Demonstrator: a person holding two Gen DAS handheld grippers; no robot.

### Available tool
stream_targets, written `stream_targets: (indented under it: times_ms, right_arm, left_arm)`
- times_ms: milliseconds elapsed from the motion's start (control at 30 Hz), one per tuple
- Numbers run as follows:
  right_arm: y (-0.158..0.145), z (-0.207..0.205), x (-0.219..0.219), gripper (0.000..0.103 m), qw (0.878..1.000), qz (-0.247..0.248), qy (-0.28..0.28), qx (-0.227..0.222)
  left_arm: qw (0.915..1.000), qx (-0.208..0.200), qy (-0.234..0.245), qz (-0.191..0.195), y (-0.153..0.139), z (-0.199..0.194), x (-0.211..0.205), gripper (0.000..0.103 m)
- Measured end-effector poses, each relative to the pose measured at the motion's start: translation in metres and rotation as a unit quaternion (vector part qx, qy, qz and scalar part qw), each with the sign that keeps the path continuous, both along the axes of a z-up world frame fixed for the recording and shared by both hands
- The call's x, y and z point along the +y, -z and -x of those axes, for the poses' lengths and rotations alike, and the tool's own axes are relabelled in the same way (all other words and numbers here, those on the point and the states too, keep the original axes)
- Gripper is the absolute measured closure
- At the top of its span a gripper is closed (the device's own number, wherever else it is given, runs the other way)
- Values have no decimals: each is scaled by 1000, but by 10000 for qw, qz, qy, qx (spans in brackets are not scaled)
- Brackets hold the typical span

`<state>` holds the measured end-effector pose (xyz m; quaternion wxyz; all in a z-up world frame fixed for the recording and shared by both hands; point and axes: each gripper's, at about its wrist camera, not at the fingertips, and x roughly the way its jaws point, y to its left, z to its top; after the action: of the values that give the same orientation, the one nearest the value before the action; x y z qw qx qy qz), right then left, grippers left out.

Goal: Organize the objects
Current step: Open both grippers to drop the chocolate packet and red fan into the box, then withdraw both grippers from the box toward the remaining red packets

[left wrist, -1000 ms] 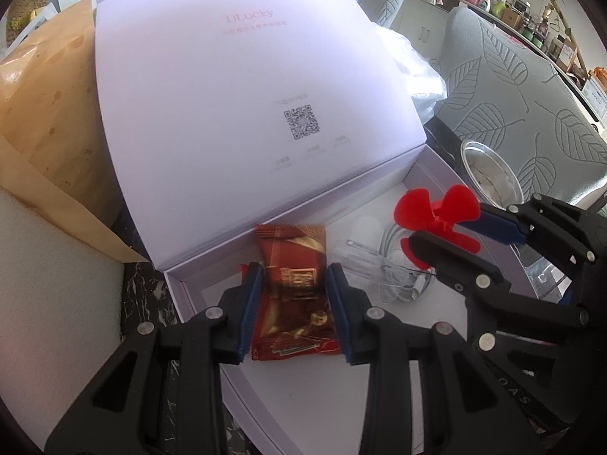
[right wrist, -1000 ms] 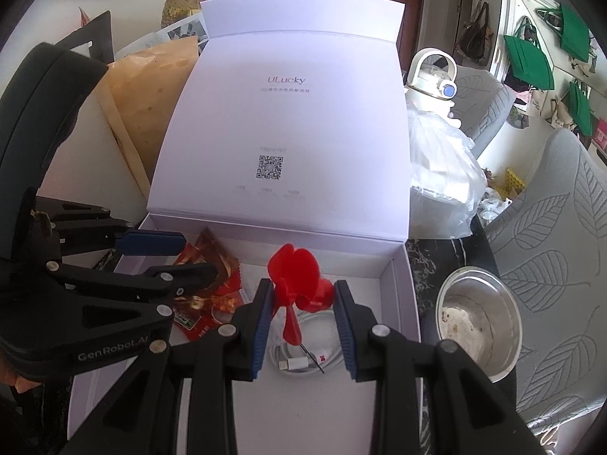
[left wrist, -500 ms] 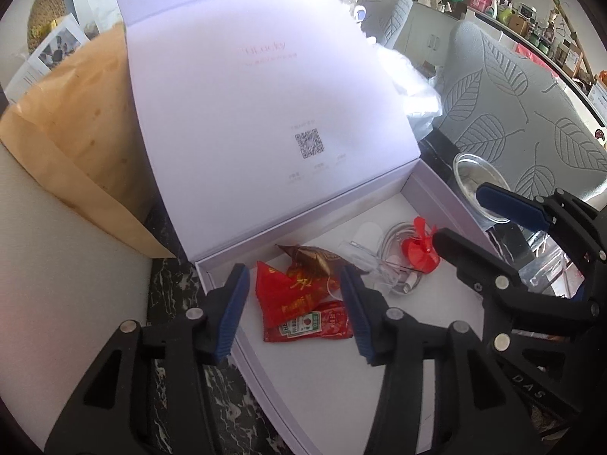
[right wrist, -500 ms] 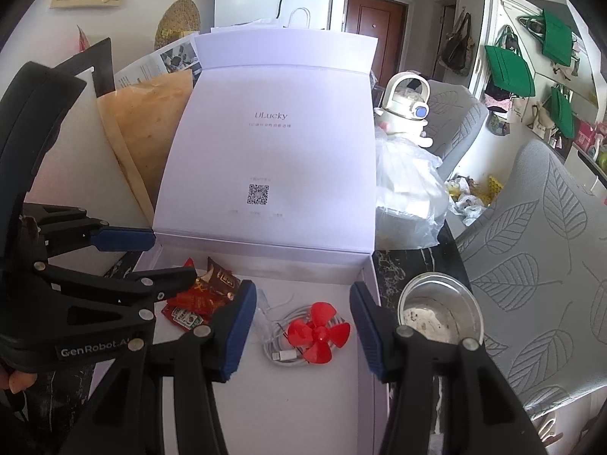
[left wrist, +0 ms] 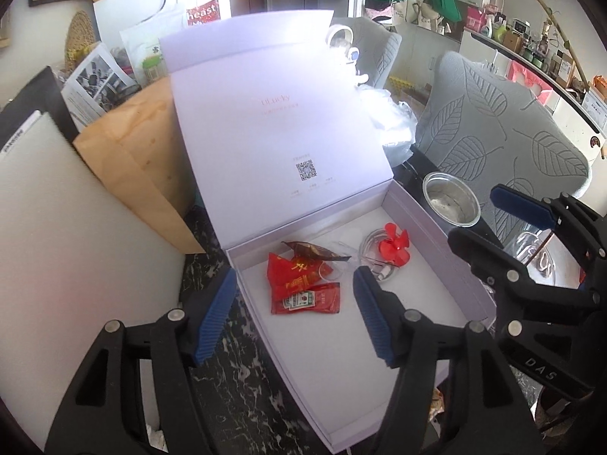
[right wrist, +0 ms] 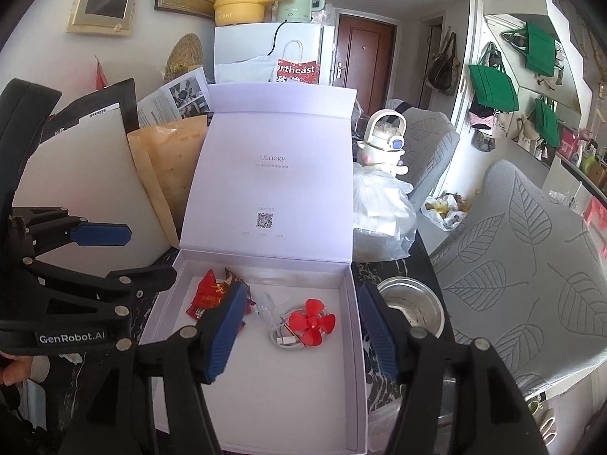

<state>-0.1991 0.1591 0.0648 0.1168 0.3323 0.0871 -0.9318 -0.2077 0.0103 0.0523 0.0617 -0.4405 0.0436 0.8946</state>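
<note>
Lavender-white gift box (left wrist: 436, 227), lid (left wrist: 265, 121) raised upright at its far edge, QR code printed inside the lid; stands on a dark marbled table (left wrist: 235, 386).

Contents, all in the far half of the box:
- Red snack packets (left wrist: 303, 288), a small heap toward the box's left wall, one brown-foil packet lying across the top.
- Red mini fan (left wrist: 394, 244), four blades, lying on a coiled white cable (right wrist: 282, 335), toward the box's right wall.
- Packets and fan near each other, not touching so far as can be told.

Left gripper (left wrist: 294, 313): blue-padded jaws spread wide, holding nothing, above the box's near-left part, the left finger outside the left wall.

Right gripper (right wrist: 299, 335): jaws likewise spread wide and empty, above the near part of the box, the fan showing between the pads.

Outside the box:
- Steel bowl (left wrist: 451, 199), just beside the right wall.
- Brown paper bag (left wrist: 144, 167), left of the lid.
- White plastic bag (right wrist: 379, 216), right of the lid.
- Grey leaf-pattern chair (right wrist: 531, 258), beyond the bowl.
</note>
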Motion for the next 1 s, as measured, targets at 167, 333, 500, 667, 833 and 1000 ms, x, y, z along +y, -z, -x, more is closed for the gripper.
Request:
stream_targets:
  times_ms: [167, 333, 500, 667, 833, 1000]
  right_arm:
    - [-16, -23, 2, 34, 9998, -68, 54, 154]
    - [-29, -47, 7, 32, 9996, -7, 85, 259]
    - [-37, -70, 12, 32, 9994, 45, 105, 318]
    - [-41, -91, 18, 31, 9992, 59, 191, 337]
    - [-39, -109, 23, 31, 9992, 47, 259, 309]
    - [-32, -123, 27, 31, 9992, 9, 307, 248]
  left_arm:
    - [9998, 155, -54, 81, -15, -22, 0, 33]
    - [9995, 289, -120, 50, -30, -46, -1, 30]
    - [9992, 374, -111, 86, -41, -70, 1, 27]
    - [9988, 463, -42, 126, -48, -93, 5, 24]
    - [9987, 500, 53, 106, -49, -111, 11, 20]
    - [9989, 437, 138, 100, -44, -124, 16, 20]
